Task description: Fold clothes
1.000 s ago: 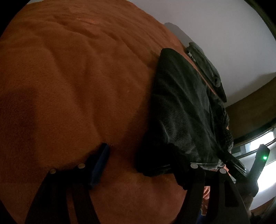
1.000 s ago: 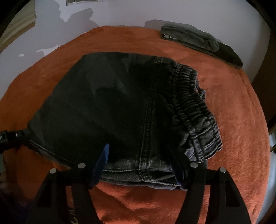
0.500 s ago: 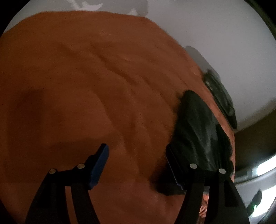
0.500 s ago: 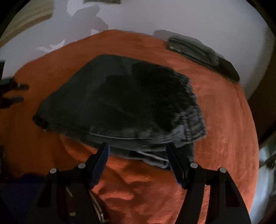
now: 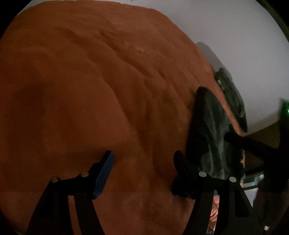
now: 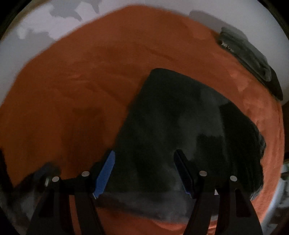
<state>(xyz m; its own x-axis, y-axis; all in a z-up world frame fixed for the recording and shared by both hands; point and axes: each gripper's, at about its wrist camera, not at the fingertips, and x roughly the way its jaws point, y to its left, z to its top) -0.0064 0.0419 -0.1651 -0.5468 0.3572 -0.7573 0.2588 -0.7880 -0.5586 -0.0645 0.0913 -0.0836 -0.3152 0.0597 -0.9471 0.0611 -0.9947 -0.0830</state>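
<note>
Right wrist view: an orange blanket (image 6: 75, 101) is spread wide over what looks to be a bed, and on its right half a pair of dark jeans (image 6: 180, 126) is laid as a compact, squared bundle. A second dark garment (image 6: 252, 59) is kept folded at the far edge, against the pale wall (image 6: 126, 7).

A second ago the bundle was being handled close up, its gathered waistband filling the right view and its near corner touched by the left tongs (image 5: 143, 171). Both tools have since been drawn back. The right tongs (image 6: 144, 171) are held spread above the bundle's near edge, with nothing between the pads. The left tongs are likewise parted and empty, turned toward bare blanket, the jeans pushed to the right margin of that view.

The release is judged to mean this fold has been set down and left to lie. Whether a further fold is intended, or the bundle is to be carried to the far garment, cannot be settled from the pictures.
</note>
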